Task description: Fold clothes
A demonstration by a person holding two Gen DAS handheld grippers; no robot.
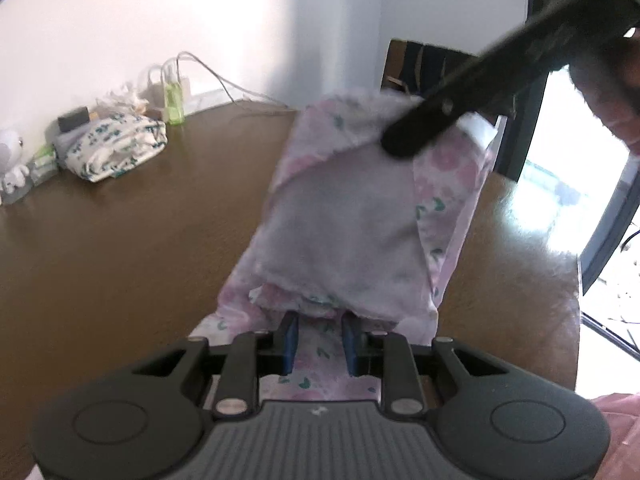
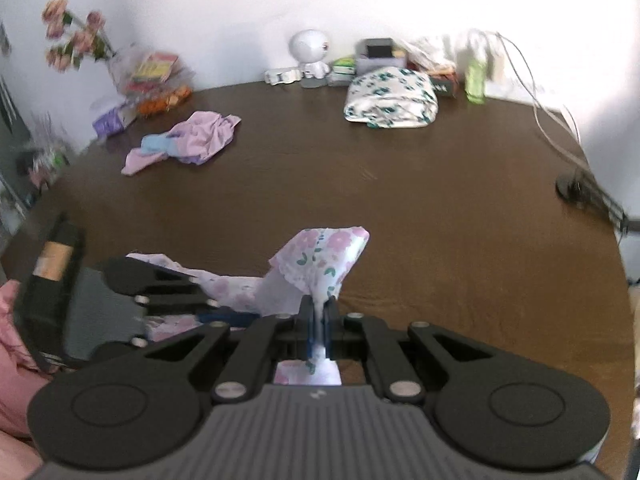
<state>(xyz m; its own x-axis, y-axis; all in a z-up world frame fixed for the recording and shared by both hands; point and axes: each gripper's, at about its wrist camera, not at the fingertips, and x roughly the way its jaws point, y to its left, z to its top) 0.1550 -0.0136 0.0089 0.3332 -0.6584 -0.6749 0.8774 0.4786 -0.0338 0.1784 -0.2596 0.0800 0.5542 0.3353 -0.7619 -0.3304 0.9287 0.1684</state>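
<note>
Nearest in the right wrist view, the right tongs (image 2: 319,330) are pressed together on a bunched edge of the pink floral garment (image 2: 320,260), whose cloth rises in a peak just beyond the blue pads. In the left wrist view the left tongs (image 1: 319,344) stand a little apart with the same garment (image 1: 348,232) between them; the cloth covers the tips of the pads, so I cannot tell whether they actually pinch it. From that side the garment hangs lifted off the brown table (image 1: 120,240), its pale inner face showing, while the dark finger of the right tongs (image 1: 420,132) grips its far upper edge. The step in hand looks like carrying one edge of the garment over to make a fold, with the near edge kept down by the left tongs. The next move probably calls for bringing the raised edge across to meet the opposite side and laying it flat without dragging the lower layer. Farther out on the table (image 2: 400,184) I count three garments in all: the one being handled, a crumpled pink and lilac one (image 2: 192,136) still unfolded to the left, and a white one with green print (image 2: 392,98) already folded near the back wall. Behind these stand one white toy figure (image 2: 310,50), one green bottle (image 2: 475,76), one bunch of pink flowers (image 2: 74,36) and some cables (image 2: 532,80).
</note>
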